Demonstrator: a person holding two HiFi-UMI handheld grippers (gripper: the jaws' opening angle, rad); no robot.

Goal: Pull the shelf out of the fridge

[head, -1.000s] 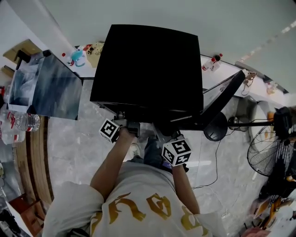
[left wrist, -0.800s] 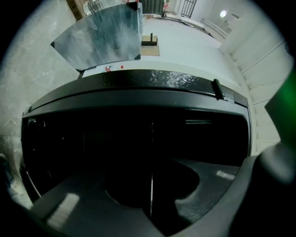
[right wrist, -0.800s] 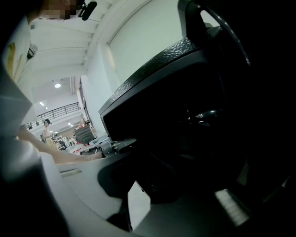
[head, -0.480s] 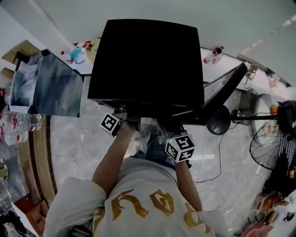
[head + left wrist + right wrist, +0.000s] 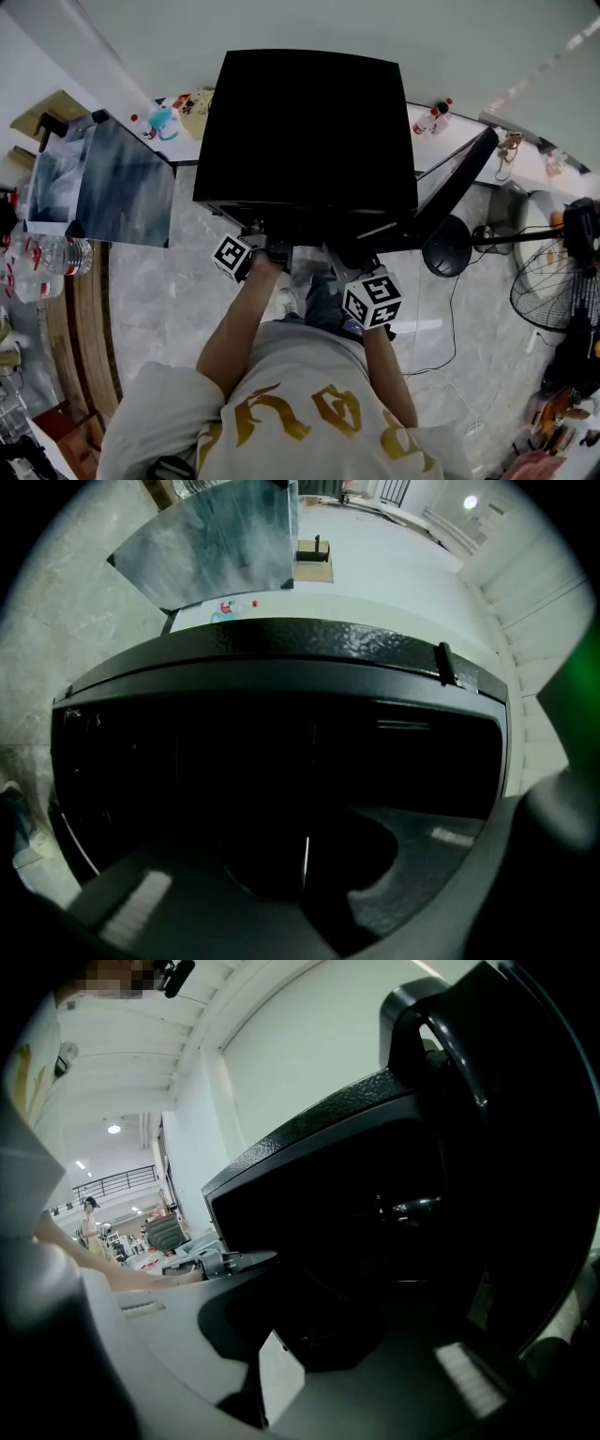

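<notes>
The black fridge (image 5: 305,131) stands with its door (image 5: 450,197) swung open to the right. Its inside is dark and the shelf cannot be made out as a whole. My left gripper (image 5: 270,251) reaches in at the front's left. In the left gripper view its jaws (image 5: 306,860) stand almost together on a thin pale sliver, which appears to be the shelf's front edge. My right gripper (image 5: 345,272) is at the front's right. A pale wedge of floor shows between the right gripper's (image 5: 281,1382) jaws, with nothing in them. The left gripper (image 5: 220,1262) also shows there.
A grey metal box (image 5: 122,183) stands left of the fridge, with water bottles (image 5: 42,258) beside it. A white counter (image 5: 441,141) with small bottles runs behind. A fan (image 5: 553,281) and a floor cable (image 5: 450,319) lie to the right.
Both grippers stay at the fridge's front opening. The head view has shifted slightly. Nothing else visibly moves.
</notes>
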